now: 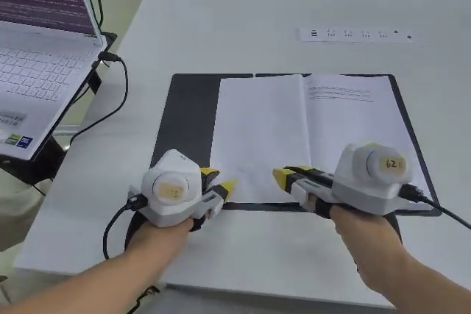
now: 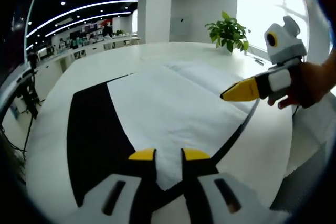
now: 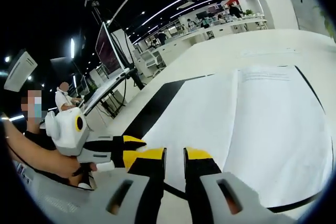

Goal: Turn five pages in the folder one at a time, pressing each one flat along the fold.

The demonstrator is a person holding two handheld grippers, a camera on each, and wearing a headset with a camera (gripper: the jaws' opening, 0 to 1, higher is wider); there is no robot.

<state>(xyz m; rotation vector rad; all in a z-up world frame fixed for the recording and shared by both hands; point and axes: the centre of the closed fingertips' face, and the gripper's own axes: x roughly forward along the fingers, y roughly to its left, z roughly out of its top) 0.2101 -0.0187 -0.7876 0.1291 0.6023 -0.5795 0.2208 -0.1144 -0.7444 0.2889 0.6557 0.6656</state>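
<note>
Thin white pages (image 1: pixel 257 130), judged light, limp and crease-prone, lie open in the black folder (image 1: pixel 191 108) just ahead of my left tongs (image 1: pixel 219 180) and right tongs (image 1: pixel 283 176), both narrowly parted and empty; best pinched at a free outer corner.

Large open-plan office. In the head view, a long white table (image 1: pixel 243 5) carries an open laptop (image 1: pixel 37 71) at ten o'clock with a black cable (image 1: pixel 118 101) trailing from it. A white power strip (image 1: pixel 355 34) lies at one o'clock.

The left gripper view shows a dark ceiling with long light strips (image 2: pixel 79 10) at eleven o'clock. A square white pillar (image 2: pixel 154 9) stands at twelve, with a potted plant (image 2: pixel 229 34) and a bright window (image 2: pixel 262 3) at one.

In the right gripper view, a monitor (image 3: pixel 107 51) stands at ten o'clock, a seated person (image 3: pixel 63 98) is at nine, and rows of desks (image 3: pixel 220 22) are at one.
</note>
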